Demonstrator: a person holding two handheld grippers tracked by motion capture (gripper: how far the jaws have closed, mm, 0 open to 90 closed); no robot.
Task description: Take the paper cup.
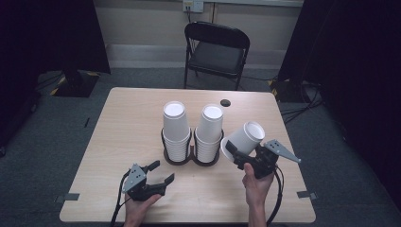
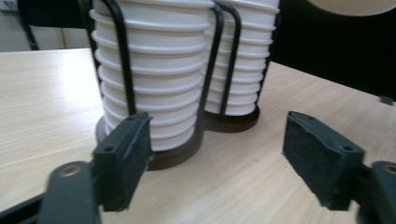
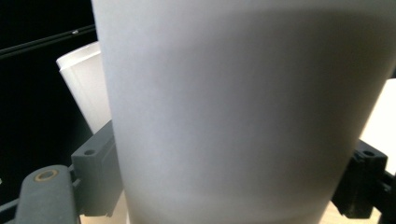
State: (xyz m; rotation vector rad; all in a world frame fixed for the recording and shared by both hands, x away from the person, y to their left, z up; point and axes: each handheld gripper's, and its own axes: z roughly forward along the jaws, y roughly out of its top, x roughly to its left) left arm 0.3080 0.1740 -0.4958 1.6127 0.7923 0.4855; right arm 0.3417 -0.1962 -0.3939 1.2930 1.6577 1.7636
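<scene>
Our right gripper pinches a single white paper cup across its wall near the rim, and we carry it upside down and tilted, base up and away from us, just to the right of the two stacks and clear of the table. In the right gripper view the cup sits between the dark pads, which press on either side of it. Our left gripper rests low near the front edge with its jaws spread and nothing between them, aimed at the left stack. The likeliest trouble, as we judge it, is the squeeze itself: thin paper gives under two narrow pads, so too hard a grip could dent the wall or push the mouth oval, and too light a grip could let the smooth tapered side slip. A careless swing leftward could also knock the right stack, whose upper cups stand well above the wire, and tip it. The cups are matte white truncated cones, nested mouth down, their rolled rims making even ridges down each stack. They sit in a holder with two round dark bases side by side and thin black wire hoops rising around them. The table is pale wood-grain laminate, smooth and flat; the pads look like coarse dark foam or rubber.
</scene>
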